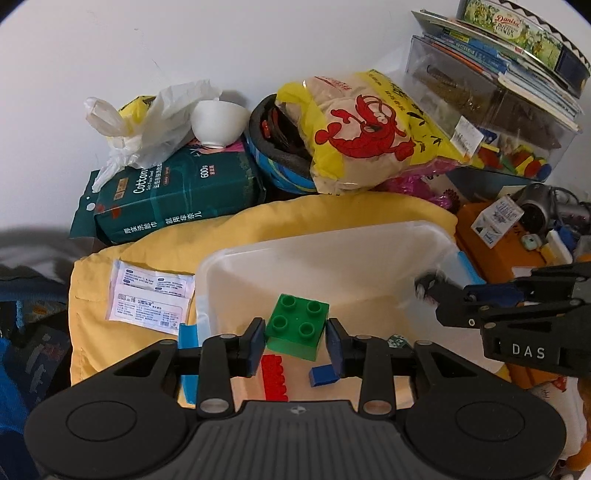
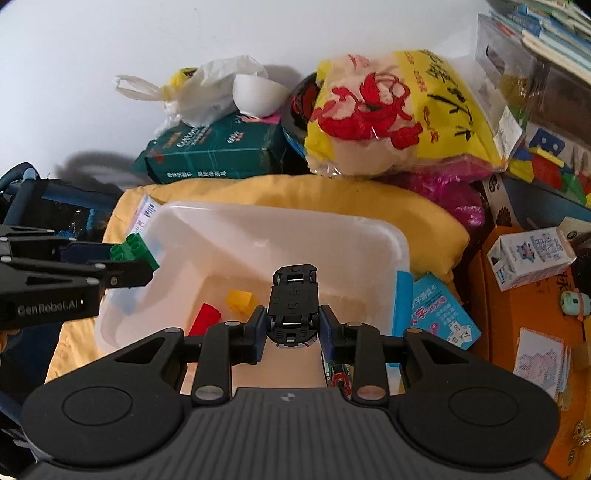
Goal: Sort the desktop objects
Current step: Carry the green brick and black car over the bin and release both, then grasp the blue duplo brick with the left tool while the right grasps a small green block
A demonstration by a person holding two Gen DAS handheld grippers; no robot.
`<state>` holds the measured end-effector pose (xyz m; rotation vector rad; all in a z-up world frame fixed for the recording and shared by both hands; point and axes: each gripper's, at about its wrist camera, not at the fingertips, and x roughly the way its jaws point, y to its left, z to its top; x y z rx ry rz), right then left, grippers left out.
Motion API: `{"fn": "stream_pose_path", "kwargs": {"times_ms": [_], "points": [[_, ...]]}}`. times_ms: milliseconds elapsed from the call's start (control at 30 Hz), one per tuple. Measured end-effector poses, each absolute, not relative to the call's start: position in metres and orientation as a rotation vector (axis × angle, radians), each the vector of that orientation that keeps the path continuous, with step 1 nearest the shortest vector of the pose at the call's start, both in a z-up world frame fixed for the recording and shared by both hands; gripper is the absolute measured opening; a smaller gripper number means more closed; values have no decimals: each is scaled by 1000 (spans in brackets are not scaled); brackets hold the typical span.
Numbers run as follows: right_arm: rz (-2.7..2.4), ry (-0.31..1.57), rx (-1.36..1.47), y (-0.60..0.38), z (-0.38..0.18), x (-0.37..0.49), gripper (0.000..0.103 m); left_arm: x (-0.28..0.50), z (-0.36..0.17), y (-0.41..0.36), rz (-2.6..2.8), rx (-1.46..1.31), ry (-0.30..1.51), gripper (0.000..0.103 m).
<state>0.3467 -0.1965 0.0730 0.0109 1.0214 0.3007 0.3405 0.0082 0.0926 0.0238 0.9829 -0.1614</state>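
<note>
My left gripper (image 1: 295, 341) is shut on a green brick (image 1: 298, 325) and holds it above the near rim of a clear plastic bin (image 1: 332, 240). A red brick (image 1: 275, 376) and a blue brick (image 1: 324, 374) lie in the bin below. My right gripper (image 2: 293, 332) is shut on a small black toy car (image 2: 294, 304), underside up, over the same bin (image 2: 277, 218). A red brick (image 2: 207, 317) and a yellow brick (image 2: 242, 301) lie in the bin. The left gripper with the green brick (image 2: 133, 251) shows at the left of the right wrist view. The right gripper (image 1: 428, 290) shows at the right of the left wrist view.
The bin sits on a yellow cloth (image 1: 147, 240). Behind it lie a green tissue pack (image 1: 177, 192), a white bowl (image 1: 218, 123), a yellow shrimp-print bag (image 1: 369, 136) and stacked boxes with a cookie tin (image 1: 517, 29). An orange box (image 2: 524, 332) with small items lies to the right.
</note>
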Motion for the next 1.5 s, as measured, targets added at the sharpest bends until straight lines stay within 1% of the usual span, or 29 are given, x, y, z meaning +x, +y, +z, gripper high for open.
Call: {"fn": "stream_pose_path", "kwargs": {"times_ms": [33, 67, 100, 133, 233, 333, 367, 400, 467, 533, 633, 700, 733, 833, 1000, 1033, 1067, 1100, 1167, 1200, 1233, 1300, 1367, 1433, 1500], "points": [[291, 1020, 6, -196, 72, 348, 41, 340, 92, 9, -151, 26, 983, 55], [282, 1015, -3, -196, 71, 348, 56, 339, 91, 10, -139, 28, 978, 59], [276, 1001, -10, -197, 71, 347, 61, 337, 90, 12, -132, 29, 974, 59], [280, 991, -14, -197, 72, 346, 62, 335, 89, 14, -128, 25, 969, 59], [294, 971, 5, -202, 71, 340, 62, 322, 84, 20, -125, 18, 957, 59], [323, 906, 21, -206, 72, 317, 62, 290, 79, 21, -159, 31, 894, 59], [336, 879, 12, -205, 72, 306, 62, 273, 76, 20, -161, 45, 863, 60], [351, 840, -11, -206, 71, 289, 63, 251, 70, 19, -172, 59, 828, 64], [368, 779, -46, -208, 63, 252, 70, 211, 54, 17, -190, 60, 815, 64], [372, 740, -52, -213, 49, 218, 76, 172, 31, 14, -194, 36, 830, 64], [352, 753, -64, -223, 14, 171, 76, 117, -8, 4, -209, 8, 896, 64], [386, 791, -50, -226, -12, 144, 71, 87, -30, -8, -216, -13, 944, 64], [390, 797, -62, -225, -21, 134, 66, 78, -37, -14, -232, -31, 965, 64], [368, 820, -81, -224, -44, 111, 65, 67, -57, -29, -262, -100, 1028, 64], [375, 848, -110, -227, -56, 93, 65, 76, -69, -45, -248, -97, 1018, 64], [382, 846, -118, -227, -55, 91, 65, 79, -70, -45, -241, -103, 1014, 61], [389, 840, -126, -226, -54, 90, 65, 81, -72, -44, -247, -113, 1013, 53], [393, 835, -130, -224, -54, 86, 65, 81, -74, -43, -264, -116, 1013, 36], [400, 826, -128, -220, -54, 84, 64, 79, -76, -42, -266, -93, 1000, 34], [401, 821, -127, -217, -56, 84, 64, 76, -74, -39, -259, -78, 985, 29], [405, 815, -130, -214, -57, 84, 64, 73, -73, -36, -254, -63, 977, 27], [425, 812, -143, -205, -61, 88, 57, 72, -71, -27, -241, -65, 979, 27], [448, 825, -163, -193, -67, 94, 43, 69, -70, -17, -219, -65, 976, 27], [461, 833, -171, -183, -74, 99, 40, 66, -68, -8, -204, -59, 967, 27], [463, 851, -180, -174, -82, 106, 40, 64, -65, -1, -198, -53, 959, 27]]}}
